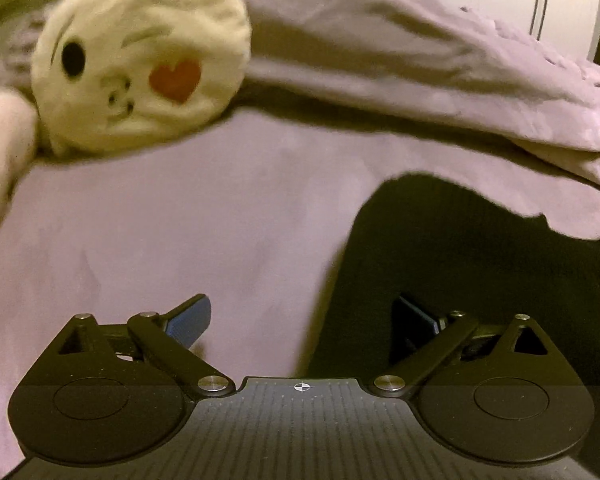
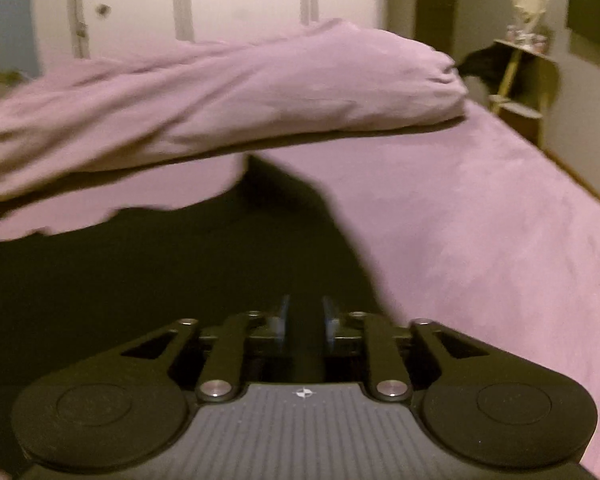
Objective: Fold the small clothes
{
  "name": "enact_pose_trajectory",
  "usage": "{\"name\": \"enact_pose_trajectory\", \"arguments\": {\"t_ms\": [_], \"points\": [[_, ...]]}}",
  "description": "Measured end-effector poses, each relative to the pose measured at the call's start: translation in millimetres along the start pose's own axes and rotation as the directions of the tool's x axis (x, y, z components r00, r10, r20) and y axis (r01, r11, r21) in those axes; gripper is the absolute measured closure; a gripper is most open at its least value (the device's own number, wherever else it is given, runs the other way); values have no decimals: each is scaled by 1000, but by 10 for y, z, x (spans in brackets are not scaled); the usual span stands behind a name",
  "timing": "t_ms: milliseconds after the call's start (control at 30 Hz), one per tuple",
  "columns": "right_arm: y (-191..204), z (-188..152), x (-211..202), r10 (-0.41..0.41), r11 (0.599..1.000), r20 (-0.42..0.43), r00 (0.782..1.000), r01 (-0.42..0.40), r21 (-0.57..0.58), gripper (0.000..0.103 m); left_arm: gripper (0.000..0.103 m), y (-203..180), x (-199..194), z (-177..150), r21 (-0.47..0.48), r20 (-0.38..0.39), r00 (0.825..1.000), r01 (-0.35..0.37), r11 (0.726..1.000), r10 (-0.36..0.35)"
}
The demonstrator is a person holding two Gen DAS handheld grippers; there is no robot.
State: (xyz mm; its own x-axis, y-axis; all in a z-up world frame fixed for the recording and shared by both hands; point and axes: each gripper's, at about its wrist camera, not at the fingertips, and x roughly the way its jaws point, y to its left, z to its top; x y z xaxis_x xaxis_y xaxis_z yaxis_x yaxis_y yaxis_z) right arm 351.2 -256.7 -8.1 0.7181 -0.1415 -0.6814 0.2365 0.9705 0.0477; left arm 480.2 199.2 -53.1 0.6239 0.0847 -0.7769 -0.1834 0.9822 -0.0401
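A: Left wrist view first. Left gripper, fingers wide apart, nothing between them. Black garment lies flat on the purple bedsheet; its edge runs ahead of and under the right-hand finger, while the left-hand finger sits over bare sheet.

B: Risk?

A: If it closes here, I'd guess it pinches sheet along with cloth, or misses the hem completely. The dark fabric's edge is hard to read. The emoji pillow is well ahead to the left, out of the way. The folded duvet lies beyond the garment.

B: Right wrist view?

A: Right gripper, fingers nearly together with a narrow gap. Dark cloth appears to fill that gap, but everything is black there, so I can't tell if it's clamped. The black garment spreads ahead and to the left of the fingers; the duvet overlaps its far edge.

B: Trouble there?

A: Lifting could drag the garment under the duvet, or a weak pinch could slip.

B: Containers?

A: None visible. Just a shelf far right holding small items too blurred to name.
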Motion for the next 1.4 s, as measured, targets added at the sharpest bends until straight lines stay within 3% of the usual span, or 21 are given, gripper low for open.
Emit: {"name": "enact_pose_trajectory", "arguments": {"t_ms": [100,200,333,400,500,600,667,733,867,900,1000,1033,1100,1133,1233,1300,1400], "points": [[266,-346,-268,70,997,-60,996,-69,17,65,2,224,17,-87,-49,-110,982,151,987,-156],[452,-557,-376,117,991,-102,988,-110,72,61,2,319,159,-190,-107,-245,917,296,949,-313],[626,-658,-353,118,989,-125,985,-105,103,59,5,258,234,-139,-95,-238,918,303,948,-317],[660,-623,-329,113,989,-117,987,-101,107,59,27,188,219,-107,-84,-231,914,323,943,-333],[691,-583,-298,96,991,-105,990,-85,101,60,48,86,184,-62,-49,-223,910,346,937,-348],[744,-563,-298,81,995,-91,993,-75,69,78,58,101,174,-89,-81,-213,898,377,923,-386],[776,-508,-268,78,996,-90,993,-73,58,92,51,148,204,-119,-109,-205,894,384,917,-399],[798,-473,-263,92,995,-85,992,-88,51,95,45,148,219,-168,-110,-193,893,392,914,-406],[835,-460,-217,109,994,-102,989,-107,31,95,7,17,179,-230,-59,-173,886,426,903,-429],[833,-468,-199,118,993,-116,986,-114,38,95,2,-61,157,-253,-22,-183,890,422,906,-419],[843,-488,-159,124,991,-130,984,-118,56,95,2,-311,90,-323,106,-181,926,352,930,-330],[850,-496,-150,125,991,-135,983,-119,58,94,2,-319,93,-332,113,-176,928,350,930,-328],[874,-505,-128,124,991,-143,982,-117,57,94,3,-226,132,-320,54,-178,915,377,925,-362],[893,-507,-119,125,992,-146,981,-118,54,94,5,-163,149,-297,10,-177,907,389,921,-381],[957,-515,-106,129,992,-149,981,-125,30,94,31,20,190,-226,-93,-182,904,375,922,-386],[998,-511,-107,130,992,-145,981,-129,16,94,50,132,234,-181,-162,-189,887,395,904,-421],[1058,-497,-117,145,989,-136,980,-144,17,94,69,282,282,-157,-268,-186,849,441,857,-495]]}}
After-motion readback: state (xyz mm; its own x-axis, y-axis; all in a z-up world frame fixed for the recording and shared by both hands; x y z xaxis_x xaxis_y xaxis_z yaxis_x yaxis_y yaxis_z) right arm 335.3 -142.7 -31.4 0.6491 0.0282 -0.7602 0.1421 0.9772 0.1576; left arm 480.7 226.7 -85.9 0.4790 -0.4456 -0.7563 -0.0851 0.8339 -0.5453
